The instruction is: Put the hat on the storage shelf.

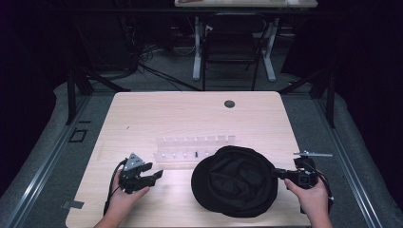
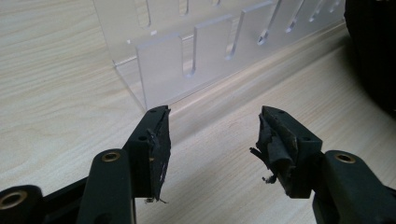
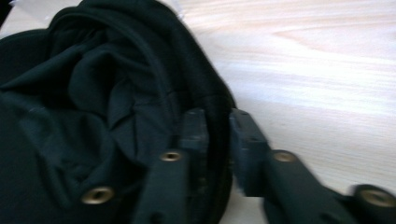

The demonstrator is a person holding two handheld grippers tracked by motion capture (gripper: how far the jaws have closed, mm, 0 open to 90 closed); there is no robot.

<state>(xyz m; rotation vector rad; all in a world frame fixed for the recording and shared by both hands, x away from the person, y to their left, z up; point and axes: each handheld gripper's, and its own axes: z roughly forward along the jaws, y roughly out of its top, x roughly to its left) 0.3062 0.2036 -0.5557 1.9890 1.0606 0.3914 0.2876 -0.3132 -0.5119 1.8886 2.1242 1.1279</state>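
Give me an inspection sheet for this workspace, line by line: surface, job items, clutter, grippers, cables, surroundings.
Surface: light wood-grain table with a round black grommet near its far edge.
Job's things: black fabric cap, upside down with its lining showing; clear acrylic slotted rack behind it.
Clutter: nothing seen.
Grippers: left hand-held gripper open, holding nothing, facing the rack; right hand-held gripper closed on the cap's rim.
Cables: one black cable loops from the left hand-held gripper; more lie on the floor beyond the table.
Surroundings: dark room, black chair and a white-legged desk behind.
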